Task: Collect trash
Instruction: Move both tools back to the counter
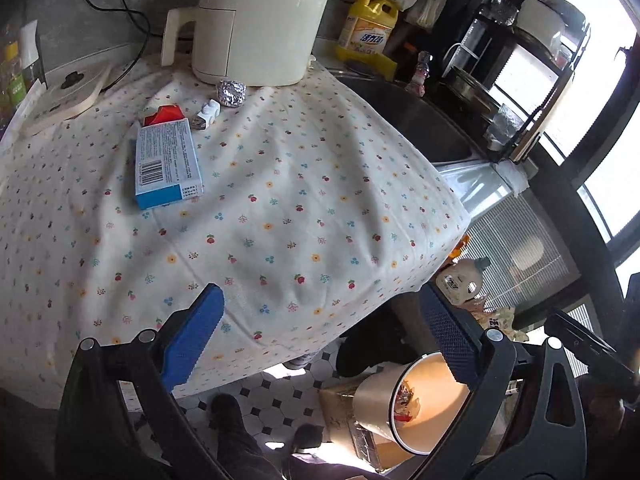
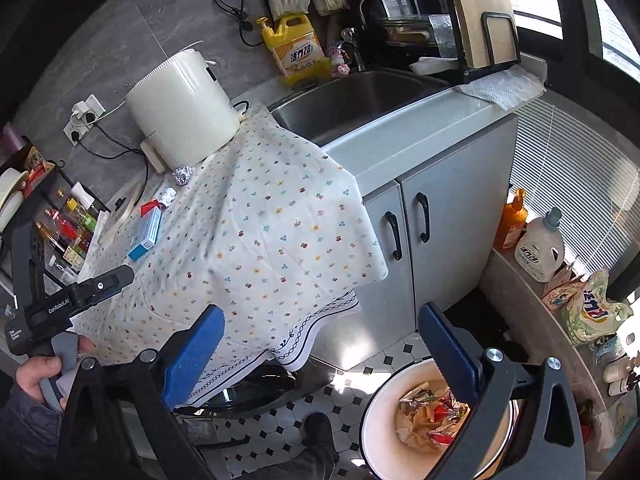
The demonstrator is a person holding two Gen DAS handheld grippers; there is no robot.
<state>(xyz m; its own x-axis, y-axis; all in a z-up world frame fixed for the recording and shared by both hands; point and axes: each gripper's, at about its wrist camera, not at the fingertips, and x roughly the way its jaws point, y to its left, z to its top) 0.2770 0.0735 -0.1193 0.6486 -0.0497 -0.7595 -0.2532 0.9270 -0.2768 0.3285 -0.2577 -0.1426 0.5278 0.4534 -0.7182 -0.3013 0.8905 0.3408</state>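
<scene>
While both tools hang above the floor at the table's edge, each stands spread wide with nothing between its blue ribbed pads: the left gripper [image 1: 320,344] and the right gripper [image 2: 320,352] are both empty.

The round cream waste bin with a dark rim [image 2: 384,396] stands on the tiled floor below the right gripper and already holds crumpled wrappers [image 2: 432,420].

Remaining trash lies on the floral tablecloth [image 1: 304,216], well apart from both grippers: a flat light-blue cardboard box [image 1: 168,164], a red folded wrapper [image 1: 166,114] touching the box's far end, a small white plastic piece [image 1: 208,114] and a crumpled foil ball [image 1: 231,93] just beside the cream appliance [image 1: 260,20].

Probable faults:
- The cloth is loose and overhangs; pads dragging on it could bunch it and shift the items.
- The flat box offers little edge; a shallow pinch may slip.
- The foil ball may roll against the appliance.
</scene>
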